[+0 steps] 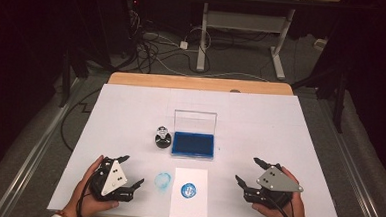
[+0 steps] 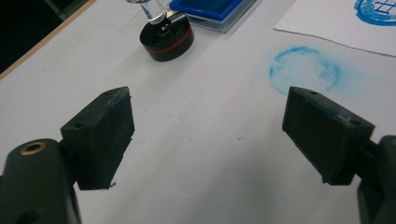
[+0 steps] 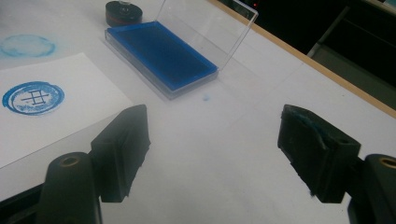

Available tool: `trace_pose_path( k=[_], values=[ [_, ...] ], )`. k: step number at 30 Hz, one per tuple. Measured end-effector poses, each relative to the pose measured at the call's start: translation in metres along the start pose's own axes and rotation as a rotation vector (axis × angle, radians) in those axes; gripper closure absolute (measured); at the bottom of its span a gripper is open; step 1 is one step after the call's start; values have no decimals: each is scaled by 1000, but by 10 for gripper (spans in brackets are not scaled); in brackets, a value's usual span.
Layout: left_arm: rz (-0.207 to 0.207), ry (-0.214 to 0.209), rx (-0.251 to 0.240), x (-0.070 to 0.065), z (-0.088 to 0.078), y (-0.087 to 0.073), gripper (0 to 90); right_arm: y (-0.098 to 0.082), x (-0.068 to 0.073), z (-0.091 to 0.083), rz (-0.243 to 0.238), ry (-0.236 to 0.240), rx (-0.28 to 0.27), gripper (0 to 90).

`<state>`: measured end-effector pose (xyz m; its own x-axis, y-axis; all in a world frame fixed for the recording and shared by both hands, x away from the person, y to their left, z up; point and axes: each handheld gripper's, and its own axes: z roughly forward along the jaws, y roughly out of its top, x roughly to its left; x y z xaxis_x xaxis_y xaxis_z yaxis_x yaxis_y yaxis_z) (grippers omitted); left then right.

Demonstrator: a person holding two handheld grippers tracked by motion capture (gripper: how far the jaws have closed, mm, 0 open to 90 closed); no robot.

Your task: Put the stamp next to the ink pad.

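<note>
Resting both hands near the table's front edge, you hold the left tool and right tool w/ jaws spread wide, nothing between them; the gripper views show bare white table between each pair of black jaws.

The round stamp stands upright mid-table, just beside the left edge of the open blue ink pad, whose clear lid is tipped up at the back. Nearer you lies a sheet of paper carrying a crisp blue print; a fainter blue smudge ring sits on the table just left of the sheet.

Handling, as a judgement: the stamp looks small, rigid & light, w/ a black disc base banded in red and a clear knob on top. The knob looks glossy, prob. slippery, so take hold across the black base's sides, jaws level, keeping it upright so the inked face stays down. It's squat, so unlikely to tip, but a glancing touch could slide it on the smooth surface. The pad case seems thin plastic; its raised lid looks fragile, so approach from the stamp's open side, away from the lid. The paper is loose & may shift if brushed.
</note>
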<state>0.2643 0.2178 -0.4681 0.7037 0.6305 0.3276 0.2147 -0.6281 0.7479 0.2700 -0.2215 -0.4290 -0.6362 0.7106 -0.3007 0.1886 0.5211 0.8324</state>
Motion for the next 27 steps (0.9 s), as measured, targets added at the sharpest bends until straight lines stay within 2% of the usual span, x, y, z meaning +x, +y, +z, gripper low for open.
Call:
trace_pose_path(
  k=[3,7,17,22,27],
  values=[
    [-6,15,-10,-1,-2,1,165,0,0,-1,2,-1,-4,253],
    [-8,15,1,-1,-2,-1,165,1,0,1,10,-1,-3,253],
    [-8,6,-7,1,-1,1,164,-1,-3,3,5,-2,6,253],
    [-20,-6,0,3,3,1,165,-3,-6,5,17,-4,11,251],
    [-12,2,9,2,5,3,165,-5,-7,3,24,3,3,249]
  ],
)
